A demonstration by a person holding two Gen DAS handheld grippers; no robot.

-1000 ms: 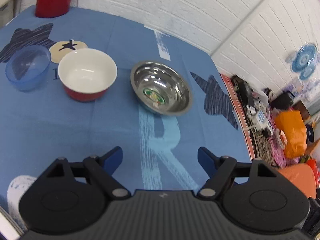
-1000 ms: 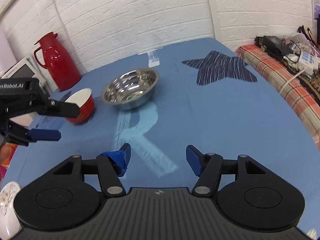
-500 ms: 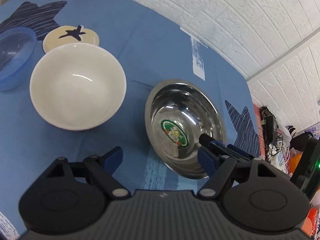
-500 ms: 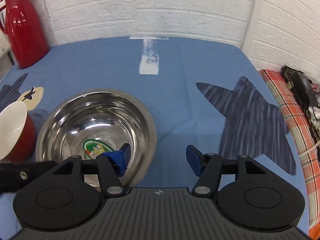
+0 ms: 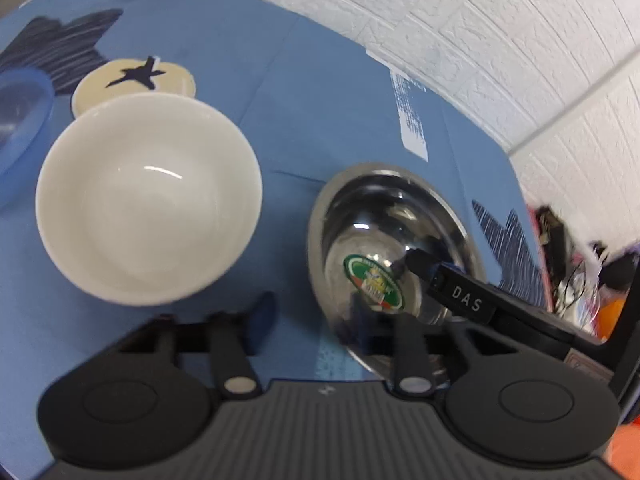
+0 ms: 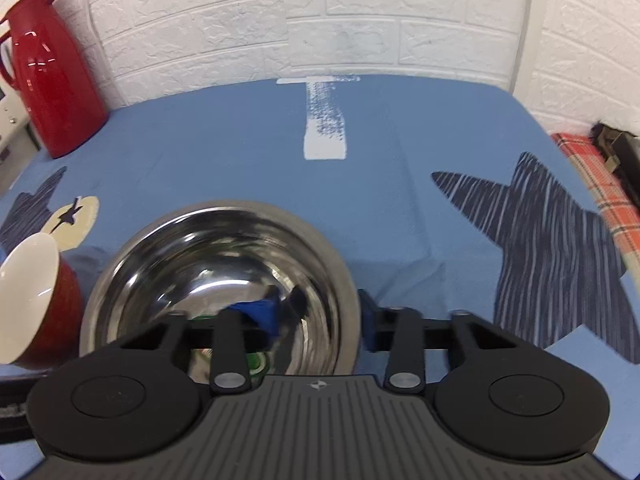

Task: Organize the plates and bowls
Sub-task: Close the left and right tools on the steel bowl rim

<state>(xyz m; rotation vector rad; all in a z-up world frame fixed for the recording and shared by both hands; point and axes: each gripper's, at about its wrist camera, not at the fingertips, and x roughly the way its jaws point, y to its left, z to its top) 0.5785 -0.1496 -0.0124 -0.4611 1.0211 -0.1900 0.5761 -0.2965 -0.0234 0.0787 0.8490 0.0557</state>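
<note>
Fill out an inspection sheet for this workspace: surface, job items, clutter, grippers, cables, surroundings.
Surface: blue tablecloth with star prints.
Job's things: steel bowl; white bowl, red outside; blue bowl at left edge.
Clutter: red jug by the wall.
Grippers: right hand-held gripper open, straddling the steel bowl's rim; left hand-held gripper open.
Cables: tangle beyond the table's right edge.
Surroundings: white brick wall.

steel bowl (image 6: 224, 264): shiny metal | white bowl (image 5: 148, 200): glossy | tablecloth (image 6: 400, 160): matt cloth
</note>
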